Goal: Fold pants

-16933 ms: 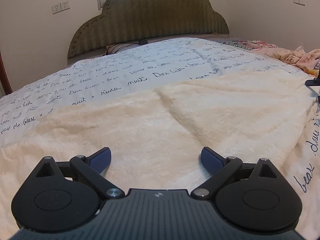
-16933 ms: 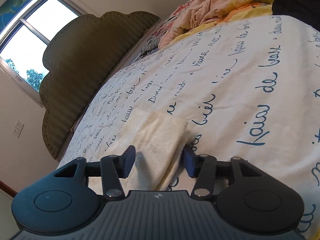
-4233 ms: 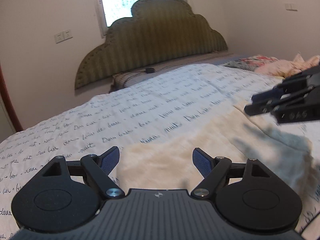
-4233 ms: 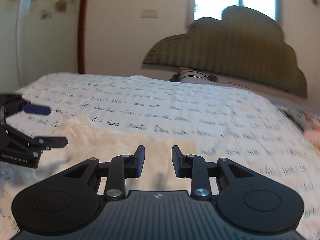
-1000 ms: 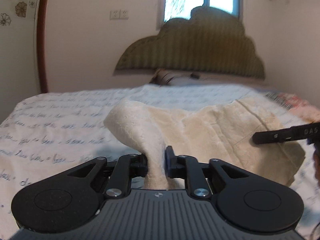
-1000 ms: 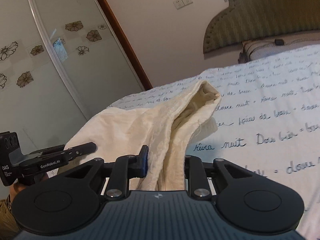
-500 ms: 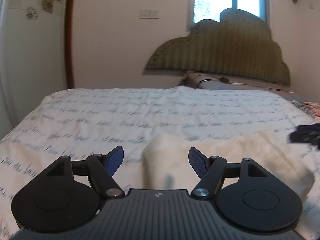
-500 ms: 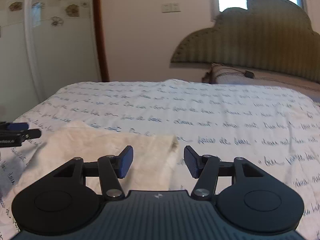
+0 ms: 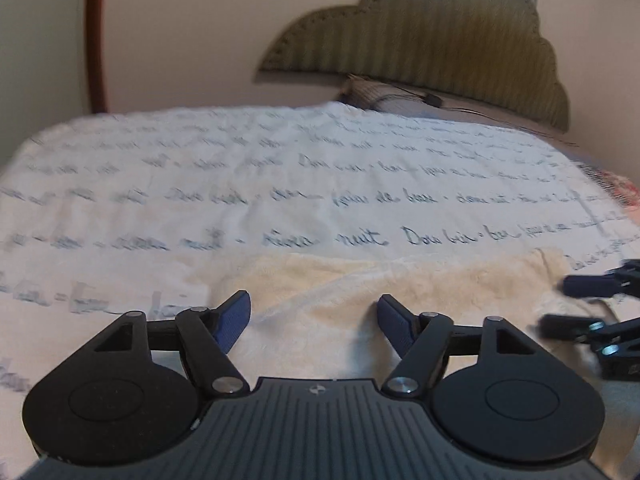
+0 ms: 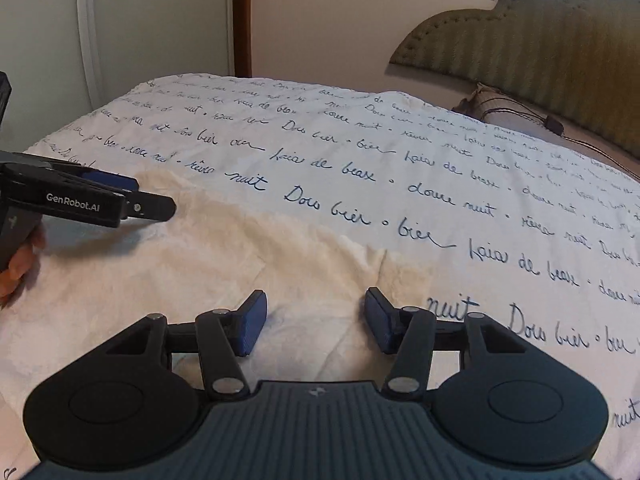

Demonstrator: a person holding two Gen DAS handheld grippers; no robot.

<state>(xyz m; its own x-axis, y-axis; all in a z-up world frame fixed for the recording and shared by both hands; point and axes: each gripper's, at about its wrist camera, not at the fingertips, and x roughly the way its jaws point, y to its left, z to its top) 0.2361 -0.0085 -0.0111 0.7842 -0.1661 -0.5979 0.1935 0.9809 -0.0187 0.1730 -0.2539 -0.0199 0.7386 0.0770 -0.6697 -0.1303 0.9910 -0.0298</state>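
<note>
The bed (image 9: 280, 184) fills most of both views, covered with a white spread printed in dark cursive writing, and a padded olive headboard (image 9: 440, 32) is seen at the far end against a pale wall. A dark wooden door frame (image 10: 242, 16) is visible past the far corner of the bed in the right wrist view. The pants (image 10: 168, 264), cream and fuzzy, are laid flat on the spread at the near side of the bed, folded into a wide band that runs across under both claws. The left claw (image 9: 314, 320) is held just above the pants with its blue pads spread fairly wide; its jaws are closing a touch, and only the flat cloth below is seen between them, nothing pinched. The right claw (image 10: 314, 320) is set a bit narrower, jaws also easing shut, over the right end of the pants and gripping nothing. A bit of the hand (image 10: 18, 268) on the left claw's handle can be spotted at the frame edge.
</note>
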